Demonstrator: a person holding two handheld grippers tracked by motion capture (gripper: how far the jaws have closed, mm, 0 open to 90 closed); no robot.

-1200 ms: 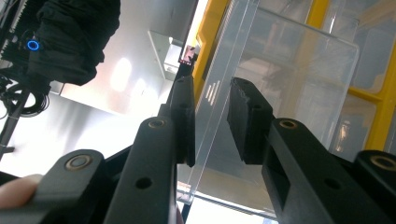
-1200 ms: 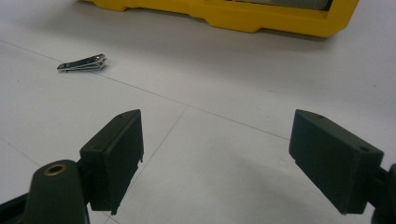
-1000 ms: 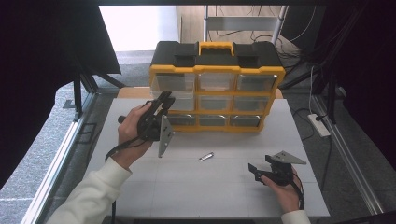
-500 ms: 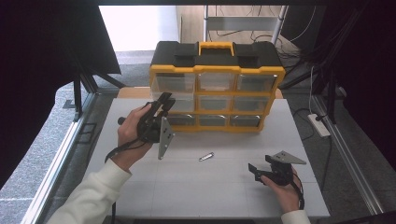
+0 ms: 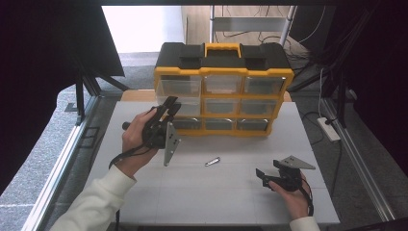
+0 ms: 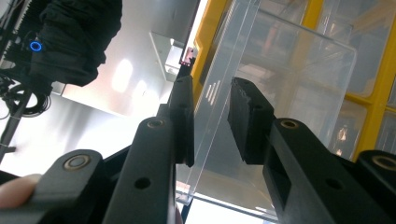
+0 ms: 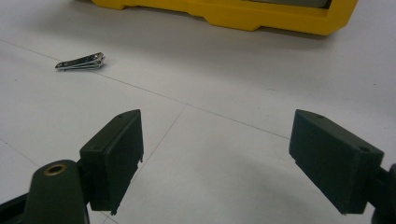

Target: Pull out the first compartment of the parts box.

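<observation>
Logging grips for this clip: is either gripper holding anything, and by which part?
The left gripper straddles the front wall of a clear drawer in the yellow organizer; whether its pads press the wall cannot be told. The right gripper is open, holding nothing.

A white power strip (image 5: 328,129) is lying on the grey floor right of the white table (image 5: 231,192); black curtains (image 5: 53,62) are hanging left of that table.

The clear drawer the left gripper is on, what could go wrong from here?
The left gripper has only the thin wall of the clear drawer between its jaws, so it might slip off or flex. Pulled too far, the drawer could drop out of the yellow organizer. The nail clipper lies loose on the table, easily knocked.
</observation>
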